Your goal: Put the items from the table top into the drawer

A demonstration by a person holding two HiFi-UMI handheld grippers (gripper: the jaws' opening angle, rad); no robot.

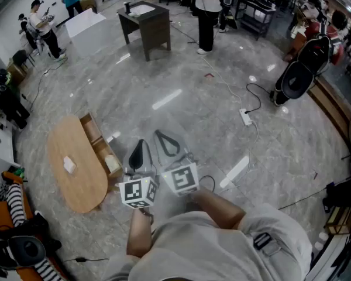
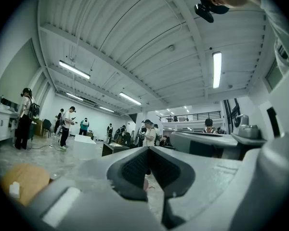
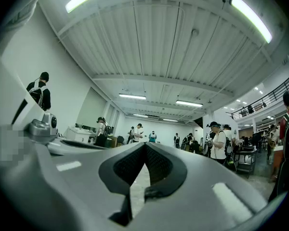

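An oval wooden table [image 1: 76, 177] stands at the left of the head view with a small white item [image 1: 69, 165] lying on its top. Its drawer [image 1: 95, 134] is pulled open on the right side, and a pale item [image 1: 112, 164] lies at its near end. My left gripper [image 1: 140, 146] and right gripper [image 1: 161, 137] are held side by side just right of the drawer, both shut and holding nothing. The left gripper view looks out level across the room past the gripper [image 2: 149, 149], with the table [image 2: 26, 177] and white item [image 2: 13, 189] low on the left. The right gripper [image 3: 145, 145] faces the hall.
A dark desk [image 1: 146, 23] stands far ahead with a person [image 1: 207, 10] beside it. A power strip [image 1: 245, 117] and its cable lie on the grey floor to the right. Black equipment [image 1: 301, 69] sits far right. Bags and clutter [image 1: 17, 239] crowd the lower left.
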